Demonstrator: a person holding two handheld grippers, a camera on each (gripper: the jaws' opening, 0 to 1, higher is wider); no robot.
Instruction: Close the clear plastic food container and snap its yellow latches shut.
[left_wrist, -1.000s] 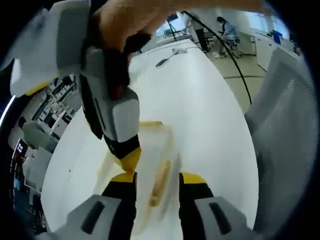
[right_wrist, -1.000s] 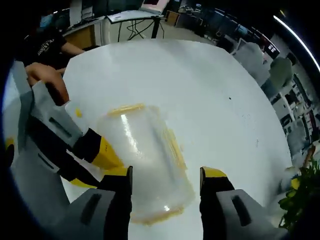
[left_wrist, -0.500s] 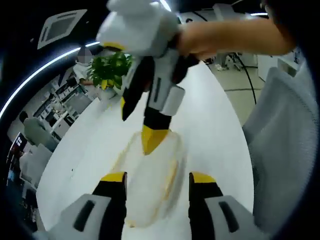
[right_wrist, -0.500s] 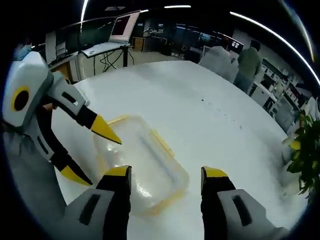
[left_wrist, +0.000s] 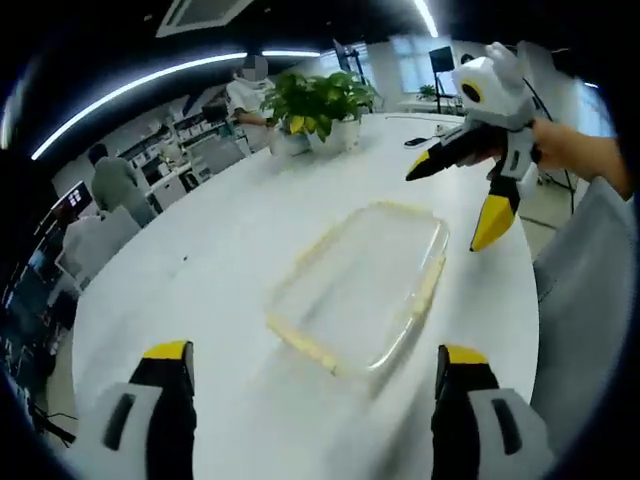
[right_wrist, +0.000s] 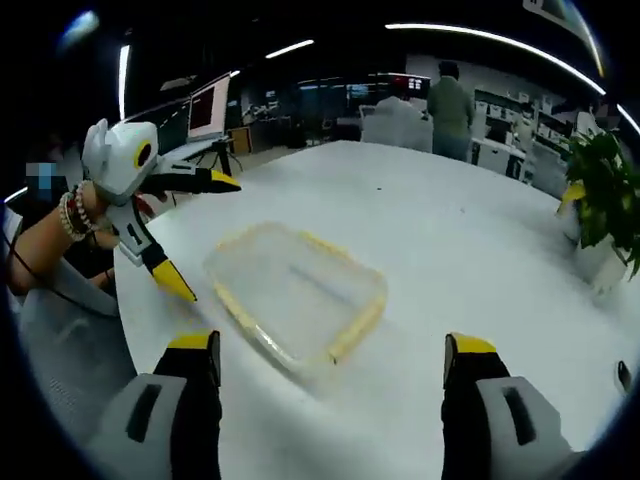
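A clear food container (left_wrist: 362, 284) with yellow edging lay flat on the white surface (left_wrist: 200, 270), between the two tools. It looked light, thin and slippery; pressing its rim latches seemed wisest. The left tool (left_wrist: 315, 372) and right tool (right_wrist: 331, 356) hovered back, jaws wide apart, holding nothing.

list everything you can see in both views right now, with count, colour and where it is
food container: 1, clear with yellow latches, lid on, flat on the table between the grippers
table: 1, white, under everything
potted plant: 1, green leaves, white pot, far table edge
dark object: 1, small, on the table beyond the container; too small to identify
people: a few, standing in the background office
left gripper: 1, grey, yellow tips, jaws wide open
right gripper: 1, grey, yellow tips, jaws wide open
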